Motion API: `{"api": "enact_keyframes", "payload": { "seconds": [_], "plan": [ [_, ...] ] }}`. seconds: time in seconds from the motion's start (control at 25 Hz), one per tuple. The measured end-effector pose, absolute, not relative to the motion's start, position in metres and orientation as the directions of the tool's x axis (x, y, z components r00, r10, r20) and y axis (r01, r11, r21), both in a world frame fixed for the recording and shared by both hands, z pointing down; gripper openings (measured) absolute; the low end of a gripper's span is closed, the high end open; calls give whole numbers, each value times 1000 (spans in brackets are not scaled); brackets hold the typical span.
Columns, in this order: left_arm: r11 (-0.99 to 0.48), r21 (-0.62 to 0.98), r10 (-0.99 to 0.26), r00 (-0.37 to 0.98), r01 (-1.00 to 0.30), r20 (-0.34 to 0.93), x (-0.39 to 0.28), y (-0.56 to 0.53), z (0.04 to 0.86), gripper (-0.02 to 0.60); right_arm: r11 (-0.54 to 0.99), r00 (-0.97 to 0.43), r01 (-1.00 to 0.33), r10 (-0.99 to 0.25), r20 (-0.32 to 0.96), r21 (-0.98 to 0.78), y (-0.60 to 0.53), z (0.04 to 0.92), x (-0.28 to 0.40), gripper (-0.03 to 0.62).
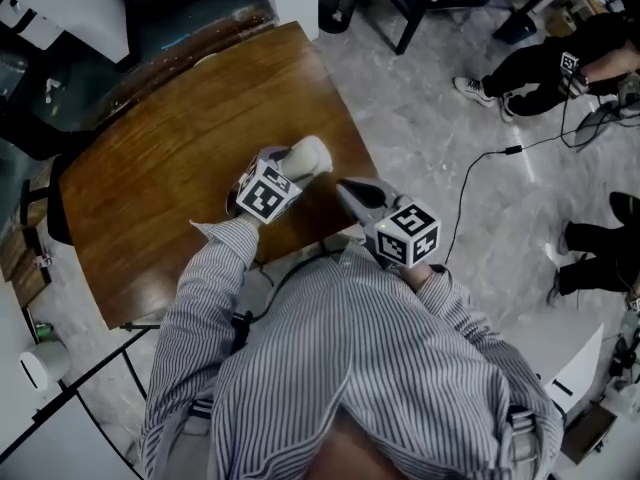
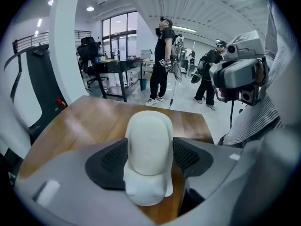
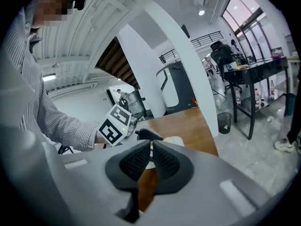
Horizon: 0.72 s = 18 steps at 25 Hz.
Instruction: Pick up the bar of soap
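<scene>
A white, rounded bar of soap lies on the brown wooden table near its right edge. My left gripper reaches around it. In the left gripper view the soap fills the gap between the two dark pads. They stand wide at its sides and I see no squeeze on it. My right gripper hovers just right of the soap, shut, with nothing between its pads. In the right gripper view the soap shows just past the jaws, beside the left gripper's marker cube.
The table's right edge runs close beside both grippers, with marble floor beyond it. A black cable trails over the floor. People sit or stand at the right. A bin and a black desk stand farther off.
</scene>
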State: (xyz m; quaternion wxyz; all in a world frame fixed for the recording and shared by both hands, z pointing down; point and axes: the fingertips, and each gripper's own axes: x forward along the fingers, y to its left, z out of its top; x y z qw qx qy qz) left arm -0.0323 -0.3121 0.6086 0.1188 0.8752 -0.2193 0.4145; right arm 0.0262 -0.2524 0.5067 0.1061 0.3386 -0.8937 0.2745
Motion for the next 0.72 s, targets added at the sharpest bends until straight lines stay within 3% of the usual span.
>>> {"api": "enact_keyframes", "payload": {
  "seconds": [0.44, 0.72],
  "plan": [
    [-901, 132, -137, 557, -414, 819, -26, -311, 612, 293, 604, -745, -667, -547, 381, -436, -258, 514, 35, 6],
    [-895, 157, -109, 544, -418, 832, -26, -312, 611, 267, 599, -740, -672, -553, 383, -435, -261, 514, 38, 6]
  ]
}}
